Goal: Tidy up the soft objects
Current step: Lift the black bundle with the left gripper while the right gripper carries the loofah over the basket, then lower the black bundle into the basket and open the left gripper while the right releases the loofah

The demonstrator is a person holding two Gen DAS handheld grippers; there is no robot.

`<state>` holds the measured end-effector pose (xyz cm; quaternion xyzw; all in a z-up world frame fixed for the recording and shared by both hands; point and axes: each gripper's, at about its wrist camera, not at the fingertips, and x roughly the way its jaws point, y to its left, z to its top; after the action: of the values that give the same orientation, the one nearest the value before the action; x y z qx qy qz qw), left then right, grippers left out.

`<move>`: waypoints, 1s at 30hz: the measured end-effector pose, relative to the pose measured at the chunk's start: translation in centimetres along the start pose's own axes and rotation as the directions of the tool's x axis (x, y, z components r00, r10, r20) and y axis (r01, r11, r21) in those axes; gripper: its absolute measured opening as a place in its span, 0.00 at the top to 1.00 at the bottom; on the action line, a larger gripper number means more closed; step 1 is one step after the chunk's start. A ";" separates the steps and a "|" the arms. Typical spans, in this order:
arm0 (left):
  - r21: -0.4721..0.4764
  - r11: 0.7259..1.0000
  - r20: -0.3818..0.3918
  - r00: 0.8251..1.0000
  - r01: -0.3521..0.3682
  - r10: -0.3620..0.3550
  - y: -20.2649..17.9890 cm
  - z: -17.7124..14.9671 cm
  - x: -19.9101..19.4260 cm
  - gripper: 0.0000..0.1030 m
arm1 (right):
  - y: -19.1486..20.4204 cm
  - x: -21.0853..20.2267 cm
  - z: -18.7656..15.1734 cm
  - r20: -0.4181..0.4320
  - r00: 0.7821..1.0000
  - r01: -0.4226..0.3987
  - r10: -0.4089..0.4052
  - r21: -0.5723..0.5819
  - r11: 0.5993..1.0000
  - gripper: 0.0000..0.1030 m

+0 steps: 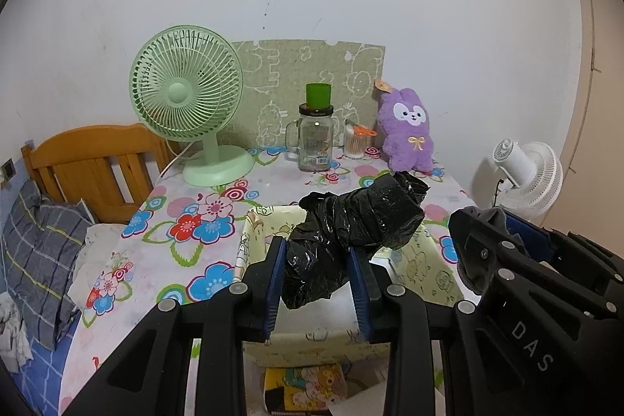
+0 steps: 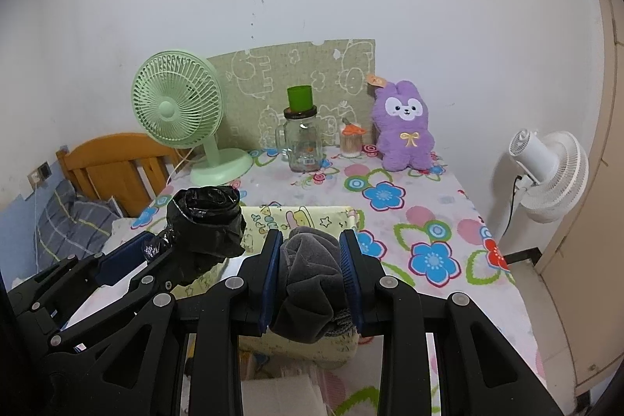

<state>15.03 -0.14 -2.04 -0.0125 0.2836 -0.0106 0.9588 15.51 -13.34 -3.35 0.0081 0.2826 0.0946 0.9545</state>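
Over the bin (image 1: 249,240), your left gripper (image 1: 318,269) clamps a light, crinkly bag roll (image 1: 358,221) mid-body while your right gripper (image 2: 310,273) squeezes a soft grey cloth (image 2: 308,271).

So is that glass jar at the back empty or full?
Empty, it seems: the glass jar looks clear through, lid on, with a green cup upright on top.

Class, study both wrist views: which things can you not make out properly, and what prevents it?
- Yellow fabric bin interior: left wrist view, hidden by the black plastic bag roll.
- Grey cloth: right wrist view, bunched between the right gripper pads, so unidentifiable.
- Glass jar label: too small.
- Cartoon booklet: cut off by the left gripper.
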 end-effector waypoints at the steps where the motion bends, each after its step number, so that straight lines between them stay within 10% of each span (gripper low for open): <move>1: -0.001 1.000 -0.003 1.000 -0.001 0.001 0.1 0.0 0.3 0.70 | 0.0 0.4 0.1 -0.001 1.000 -0.003 0.003 -0.002 1.000 0.68; 30: -0.010 1.000 -0.104 0.995 -0.007 0.006 1.2 -0.3 8.3 0.65 | -0.6 9.2 -0.3 -0.090 0.995 -0.046 0.044 -0.024 0.999 0.68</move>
<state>21.85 0.78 -6.88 -0.0159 0.3332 -0.0068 0.9427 22.97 -12.24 -8.60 -0.0021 0.3233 0.1201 0.9386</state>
